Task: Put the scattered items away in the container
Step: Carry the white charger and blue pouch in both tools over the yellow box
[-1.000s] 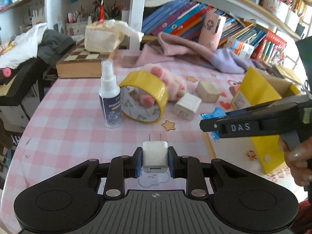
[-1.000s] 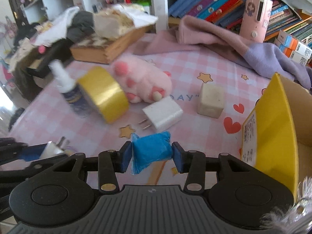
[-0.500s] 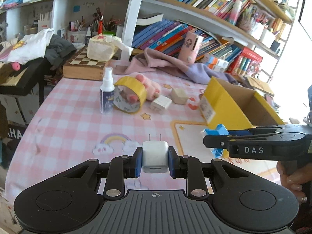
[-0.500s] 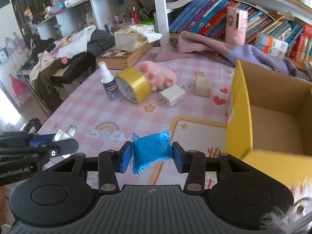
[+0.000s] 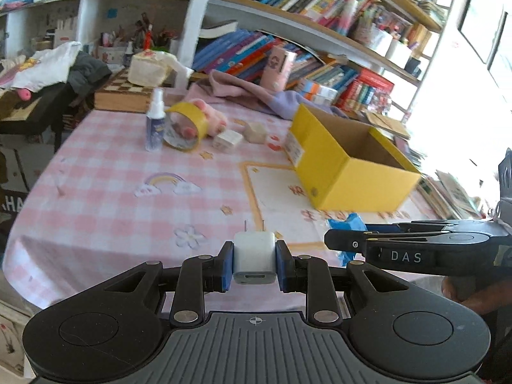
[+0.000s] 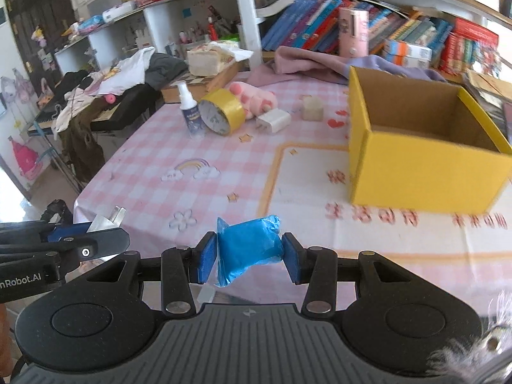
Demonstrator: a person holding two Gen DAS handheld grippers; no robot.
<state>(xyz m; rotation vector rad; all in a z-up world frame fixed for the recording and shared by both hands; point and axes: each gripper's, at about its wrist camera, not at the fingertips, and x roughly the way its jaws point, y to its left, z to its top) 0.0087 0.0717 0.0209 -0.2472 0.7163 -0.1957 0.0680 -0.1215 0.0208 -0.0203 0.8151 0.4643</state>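
Both tools are retreating to the bench's near edge, left tool (image 5: pixel 254 264) clamping the white charger (image 5: pixel 254 256), right tool (image 6: pixel 248 260) clamping the blue packet (image 6: pixel 248 248), and are transporting; next, align above the yellow box (image 6: pixel 425 169).

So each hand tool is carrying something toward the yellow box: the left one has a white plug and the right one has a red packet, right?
Not quite. The right gripper holds a blue packet, not a red one, as the right wrist view shows. The left gripper does hold the white plug, and the yellow box stands on the table ahead of both.
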